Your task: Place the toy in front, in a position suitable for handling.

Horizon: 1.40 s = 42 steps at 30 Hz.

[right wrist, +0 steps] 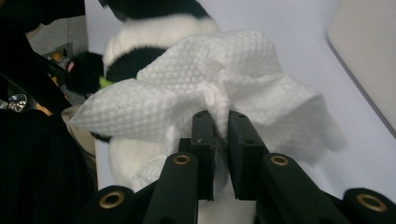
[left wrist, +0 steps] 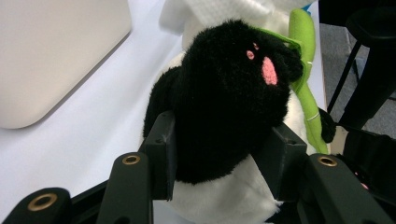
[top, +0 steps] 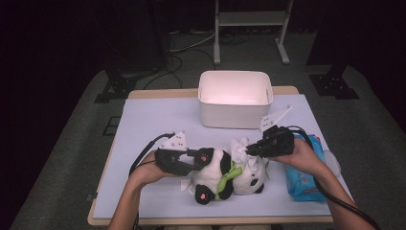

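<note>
In front of the white bin (top: 235, 98), the plush panda (top: 225, 175) lies on the table (top: 148, 120). The left gripper (top: 197, 158) clamps its black paw (left wrist: 224, 102); the right gripper (top: 249, 150) pinches a white wipe (right wrist: 205, 93) against the panda.

place: lab/studio | signs: dark surround, floor cables (top: 191, 45), metal stand (top: 251, 28), lit table (top: 153, 120)
</note>
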{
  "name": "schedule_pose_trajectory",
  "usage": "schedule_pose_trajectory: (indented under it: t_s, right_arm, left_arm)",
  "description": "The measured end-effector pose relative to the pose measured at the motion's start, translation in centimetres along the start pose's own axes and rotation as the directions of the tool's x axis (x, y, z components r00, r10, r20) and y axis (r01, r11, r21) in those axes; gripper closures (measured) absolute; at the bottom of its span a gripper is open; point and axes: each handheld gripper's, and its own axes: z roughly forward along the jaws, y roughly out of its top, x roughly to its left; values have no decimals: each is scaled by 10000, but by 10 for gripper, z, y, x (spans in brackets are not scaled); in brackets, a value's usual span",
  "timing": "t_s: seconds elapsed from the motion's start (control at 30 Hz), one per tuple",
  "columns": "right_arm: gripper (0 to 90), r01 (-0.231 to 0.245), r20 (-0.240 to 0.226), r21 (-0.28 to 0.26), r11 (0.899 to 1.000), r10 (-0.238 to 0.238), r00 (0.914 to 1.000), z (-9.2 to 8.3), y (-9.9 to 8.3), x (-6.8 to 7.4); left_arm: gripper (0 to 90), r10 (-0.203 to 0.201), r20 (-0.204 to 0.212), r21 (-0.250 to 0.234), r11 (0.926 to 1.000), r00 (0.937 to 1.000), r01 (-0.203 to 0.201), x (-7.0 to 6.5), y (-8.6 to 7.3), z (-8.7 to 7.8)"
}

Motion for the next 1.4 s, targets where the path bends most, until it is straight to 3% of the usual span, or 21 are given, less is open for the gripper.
schedule_pose_trajectory:
  t_s: [0.17,0.3,0.4,0.5,0.57,0.8,0.9,1.0,1.07,1.1,1.13,1.27,1.4]
  right_arm:
    - [805,106,-115,95,9999,-105,9999,8,7,2]
    - [806,-44,-254,37,10000,45,9997,7,1,1]
    - [806,-97,-287,-23,10000,96,9995,5,-4,2]
    - [806,84,-297,-27,10000,-85,9995,4,-6,6]
    - [806,138,-351,-36,9999,-139,9993,4,-6,8]
    - [806,376,-441,-38,9993,-377,9983,4,-8,15]
    - [806,433,-487,-50,9990,-435,9979,3,-10,19]
    - [806,496,-481,-16,9988,-496,9976,2,-11,21]
    - [806,517,-408,23,9987,-516,9978,2,-11,21]
    - [806,448,-332,-29,9990,-448,9984,2,-11,20]
    - [806,448,-332,-29,9990,-448,9984,2,-11,20]
    - [807,380,-368,-202,9991,-387,9986,0,-8,16]
    - [808,459,-297,-394,9982,-471,9984,0,0,16]
  left_arm:
    - [518,-109,33,-49,9999,9999,110,1,-2,-1]
    - [406,-493,183,-143,9987,9986,495,2,-4,-1]
    - [330,-892,195,249,9957,9958,887,3,-6,4]
    - [241,-1294,284,246,9914,9912,1287,6,-8,8]
    - [200,-1554,644,342,9876,9857,1535,7,-7,12]
    - [91,-1643,981,605,9854,9815,1589,9,-6,22]
    - [60,-1740,1369,598,9841,9752,1672,10,-8,28]
    - [69,-1533,1598,564,9877,9752,1460,9,-7,34]
    - [152,-1333,1529,432,9908,9792,1281,8,-6,33]
    - [268,-1231,1472,409,9921,9814,1183,8,-6,32]
    - [268,-1086,1449,386,9938,9835,1040,8,-6,31]
    - [377,-544,983,140,9985,9937,532,7,-4,28]
    - [383,202,587,-89,9998,9981,-197,4,4,26]
